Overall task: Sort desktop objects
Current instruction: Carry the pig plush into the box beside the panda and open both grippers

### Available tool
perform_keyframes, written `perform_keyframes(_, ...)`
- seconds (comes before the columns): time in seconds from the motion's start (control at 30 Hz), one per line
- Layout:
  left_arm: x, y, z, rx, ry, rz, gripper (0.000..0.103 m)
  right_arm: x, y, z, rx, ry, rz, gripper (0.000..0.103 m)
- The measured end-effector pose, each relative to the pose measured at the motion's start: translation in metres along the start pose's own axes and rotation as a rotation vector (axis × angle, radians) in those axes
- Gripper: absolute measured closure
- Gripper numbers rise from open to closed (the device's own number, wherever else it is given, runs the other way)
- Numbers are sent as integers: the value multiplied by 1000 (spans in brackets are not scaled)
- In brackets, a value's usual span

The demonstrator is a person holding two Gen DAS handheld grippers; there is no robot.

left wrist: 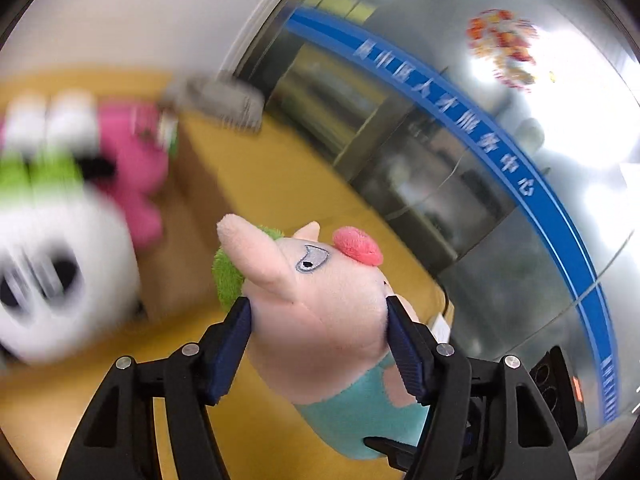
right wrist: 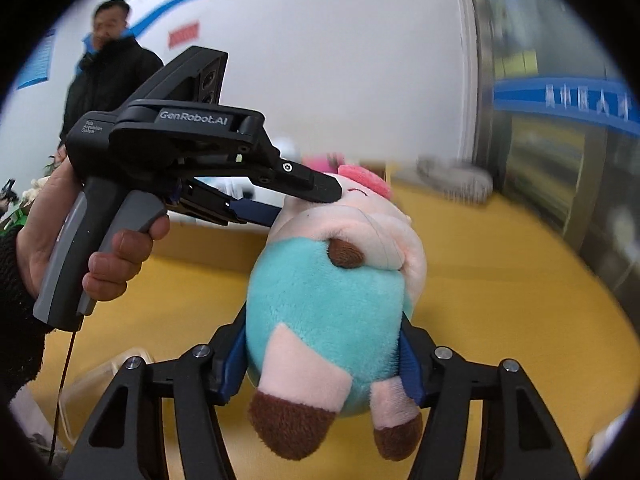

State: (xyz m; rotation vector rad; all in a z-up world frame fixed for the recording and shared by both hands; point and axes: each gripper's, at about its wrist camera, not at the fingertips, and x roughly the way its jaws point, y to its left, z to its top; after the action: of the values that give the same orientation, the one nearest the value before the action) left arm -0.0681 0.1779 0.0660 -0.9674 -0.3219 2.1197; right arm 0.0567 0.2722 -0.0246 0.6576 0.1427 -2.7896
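The left tongs are clamped on the head of a pink pig plush, blue pads pressing in from both sides just below its snout. The right tongs pinch the same toy lower down, across its turquoise body near the brown-tipped feet. So the pig plush hangs in the air above the yellow worktop, held at both ends at once. Off to the left, blurred, a white panda-like plush and a magenta plush sit near a cardboard box. The sorting looks to be midway: this toy is lifted but not yet placed, and others probably remain unsorted.
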Motion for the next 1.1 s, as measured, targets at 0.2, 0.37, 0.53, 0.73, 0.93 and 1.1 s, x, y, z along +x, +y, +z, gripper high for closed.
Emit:
perform_keyframes(0.2,-17,19,69,85,-80,83,33,50,-3,76,-124,-109,-4,42)
perform_keyframes(0.37,66,99,90,28,110,222,58,139,2,87,-283,-84,-32,42)
perform_keyframes(0.53,95,119,84,22,157,199,51,178,-2,63,-289,47,-55,32)
perform_keyframes(0.73,98,113,82,81,187,226,51,152,-29,67,-139,119,76,25)
perform_keyframes(0.93,97,110,75,88,197,248,51,148,-58,93,-50,115,200,64)
perform_keyframes(1.1,102,106,74,105,247,298,50,195,-46,66,-83,326,239,86)
